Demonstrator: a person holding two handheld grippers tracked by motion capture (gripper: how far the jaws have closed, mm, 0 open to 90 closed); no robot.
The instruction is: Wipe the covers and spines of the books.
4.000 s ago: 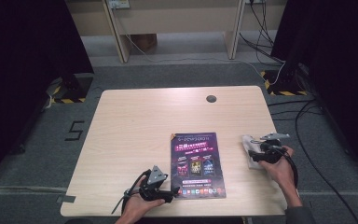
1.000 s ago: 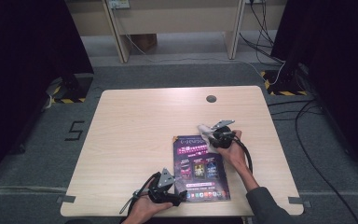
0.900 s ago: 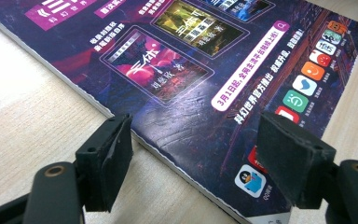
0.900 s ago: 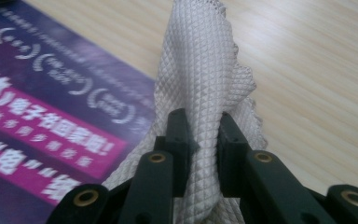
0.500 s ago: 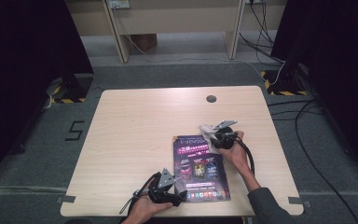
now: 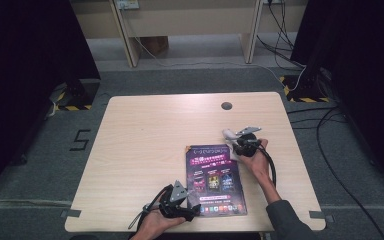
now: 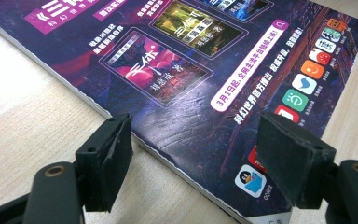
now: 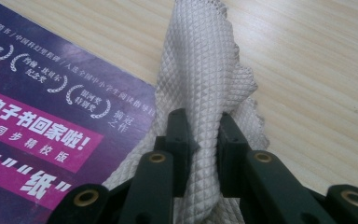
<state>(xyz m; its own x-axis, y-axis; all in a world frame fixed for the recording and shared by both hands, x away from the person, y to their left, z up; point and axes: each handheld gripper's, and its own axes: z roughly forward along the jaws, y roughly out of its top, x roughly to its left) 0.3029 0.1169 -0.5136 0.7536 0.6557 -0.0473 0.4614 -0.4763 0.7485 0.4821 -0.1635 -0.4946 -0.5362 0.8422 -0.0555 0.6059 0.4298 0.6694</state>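
Observation:
A dark purple magazine [image 6: 214, 180] with magenta headings lies flat near the table's front edge; its cover [image 7: 205, 70] runs across the left gripper view. My left gripper [image 6: 192, 212] rests at its near left corner, and its gripper [image 7: 200, 158] stands open, one jaw over the wood and one over the cover. My right gripper [image 6: 232, 142] is at the magazine's far right corner, shut on a white waffle-textured cloth [image 8: 205, 93] that drapes over that corner [image 8: 135, 88] and onto the wood. The cloth [image 6: 228, 134] pokes out beyond the jaws.
The wooden table [image 6: 155, 135] has a round cable hole [image 6: 226, 106] near its far edge. Cables [image 6: 340, 125] trail over the grey floor at the right. Desk legs [image 6: 125, 35] stand beyond the table.
Four seconds ago my right gripper was at the table's right edge with the cloth; it has since come left to the magazine's far right corner. Over the last second it barely shifted. My left gripper stayed put.

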